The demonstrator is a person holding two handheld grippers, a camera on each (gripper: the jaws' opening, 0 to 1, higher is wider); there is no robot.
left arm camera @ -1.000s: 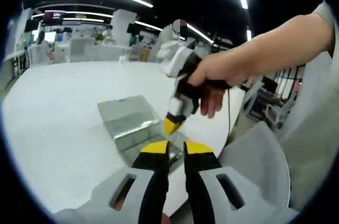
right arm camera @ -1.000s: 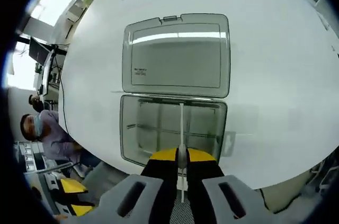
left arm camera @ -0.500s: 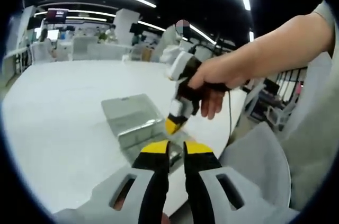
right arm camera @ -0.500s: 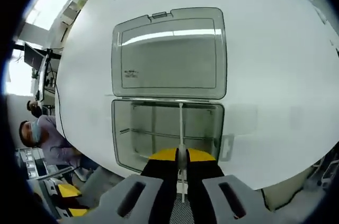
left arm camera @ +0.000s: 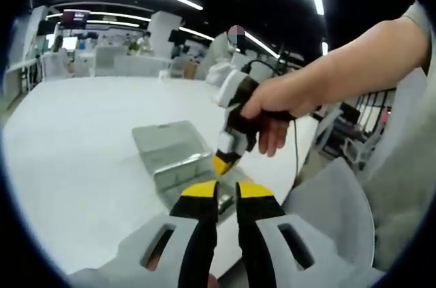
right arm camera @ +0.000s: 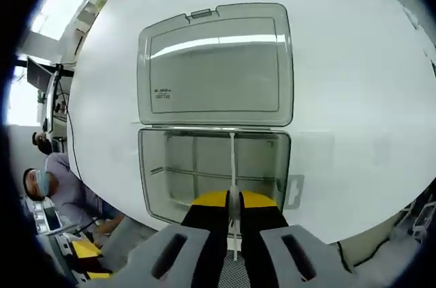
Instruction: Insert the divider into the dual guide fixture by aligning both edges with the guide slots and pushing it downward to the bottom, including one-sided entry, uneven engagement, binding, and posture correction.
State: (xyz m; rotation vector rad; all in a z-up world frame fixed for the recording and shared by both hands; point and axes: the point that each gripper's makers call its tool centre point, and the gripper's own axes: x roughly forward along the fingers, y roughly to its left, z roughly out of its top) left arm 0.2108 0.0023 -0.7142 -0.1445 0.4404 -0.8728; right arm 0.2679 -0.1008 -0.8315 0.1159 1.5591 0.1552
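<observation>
A clear plastic box (right arm camera: 214, 172) lies on the white table (right arm camera: 354, 84), its hinged lid (right arm camera: 214, 63) flat open beyond it. My right gripper (right arm camera: 233, 201) is shut on a thin white divider (right arm camera: 233, 158), held edge-on over the box's middle and running toward the hinge. In the left gripper view the box (left arm camera: 178, 165) sits near the table edge, and a hand holds the right gripper (left arm camera: 223, 161) tip-down over it. My left gripper (left arm camera: 227, 189) hangs just short of the box, its jaws a narrow gap apart with nothing between them.
The table's rounded edge (right arm camera: 381, 213) runs close behind the box. A person (right arm camera: 54, 189) sits beyond the edge at lower left in the right gripper view. Chairs and desks (left arm camera: 102, 60) stand past the table's far side.
The right gripper view has shifted slightly, so the box and lid look a little larger and more centred. The hand and right gripper rose a touch in the left gripper view.
</observation>
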